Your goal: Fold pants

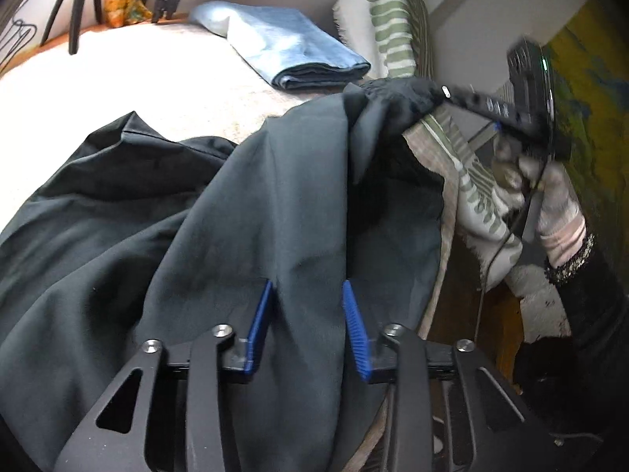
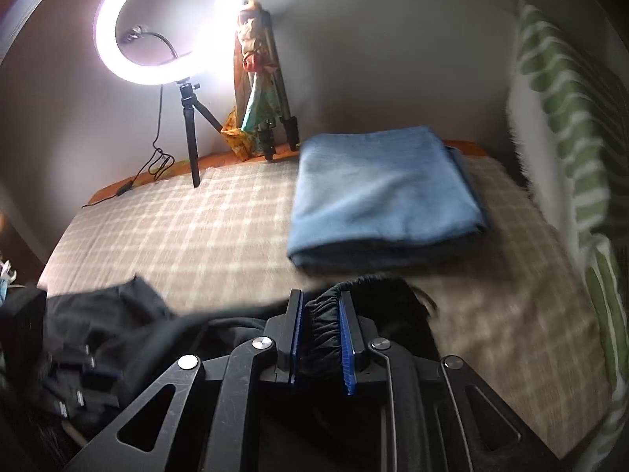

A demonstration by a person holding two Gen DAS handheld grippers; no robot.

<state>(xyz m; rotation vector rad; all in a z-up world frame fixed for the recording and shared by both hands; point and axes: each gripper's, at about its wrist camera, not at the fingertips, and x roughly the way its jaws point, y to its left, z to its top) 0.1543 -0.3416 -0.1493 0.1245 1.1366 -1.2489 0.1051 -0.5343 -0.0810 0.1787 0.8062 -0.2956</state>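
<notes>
Dark grey-black pants [image 1: 243,212] lie bunched on a checked bed cover [image 1: 137,78]. My left gripper [image 1: 308,299] stands with its blue pads [image 1: 261,322] apart and pants fabric lying between them; the jaws are not pressed together. My right gripper [image 2: 320,334] is shut on the gathered elastic waistband [image 2: 322,314] and holds it lifted off the bed. It also shows in the left wrist view [image 1: 440,92], gripping a pants edge at the upper right. The rest of the pants [image 2: 118,314] trail to the left.
A folded light blue cloth [image 1: 291,47] [image 2: 385,196] lies at the back of the bed. A green striped pillow [image 1: 389,19] [image 2: 570,118] leans on the right. A ring light on a tripod [image 2: 169,23] and a second tripod [image 2: 271,90] stand at the back wall.
</notes>
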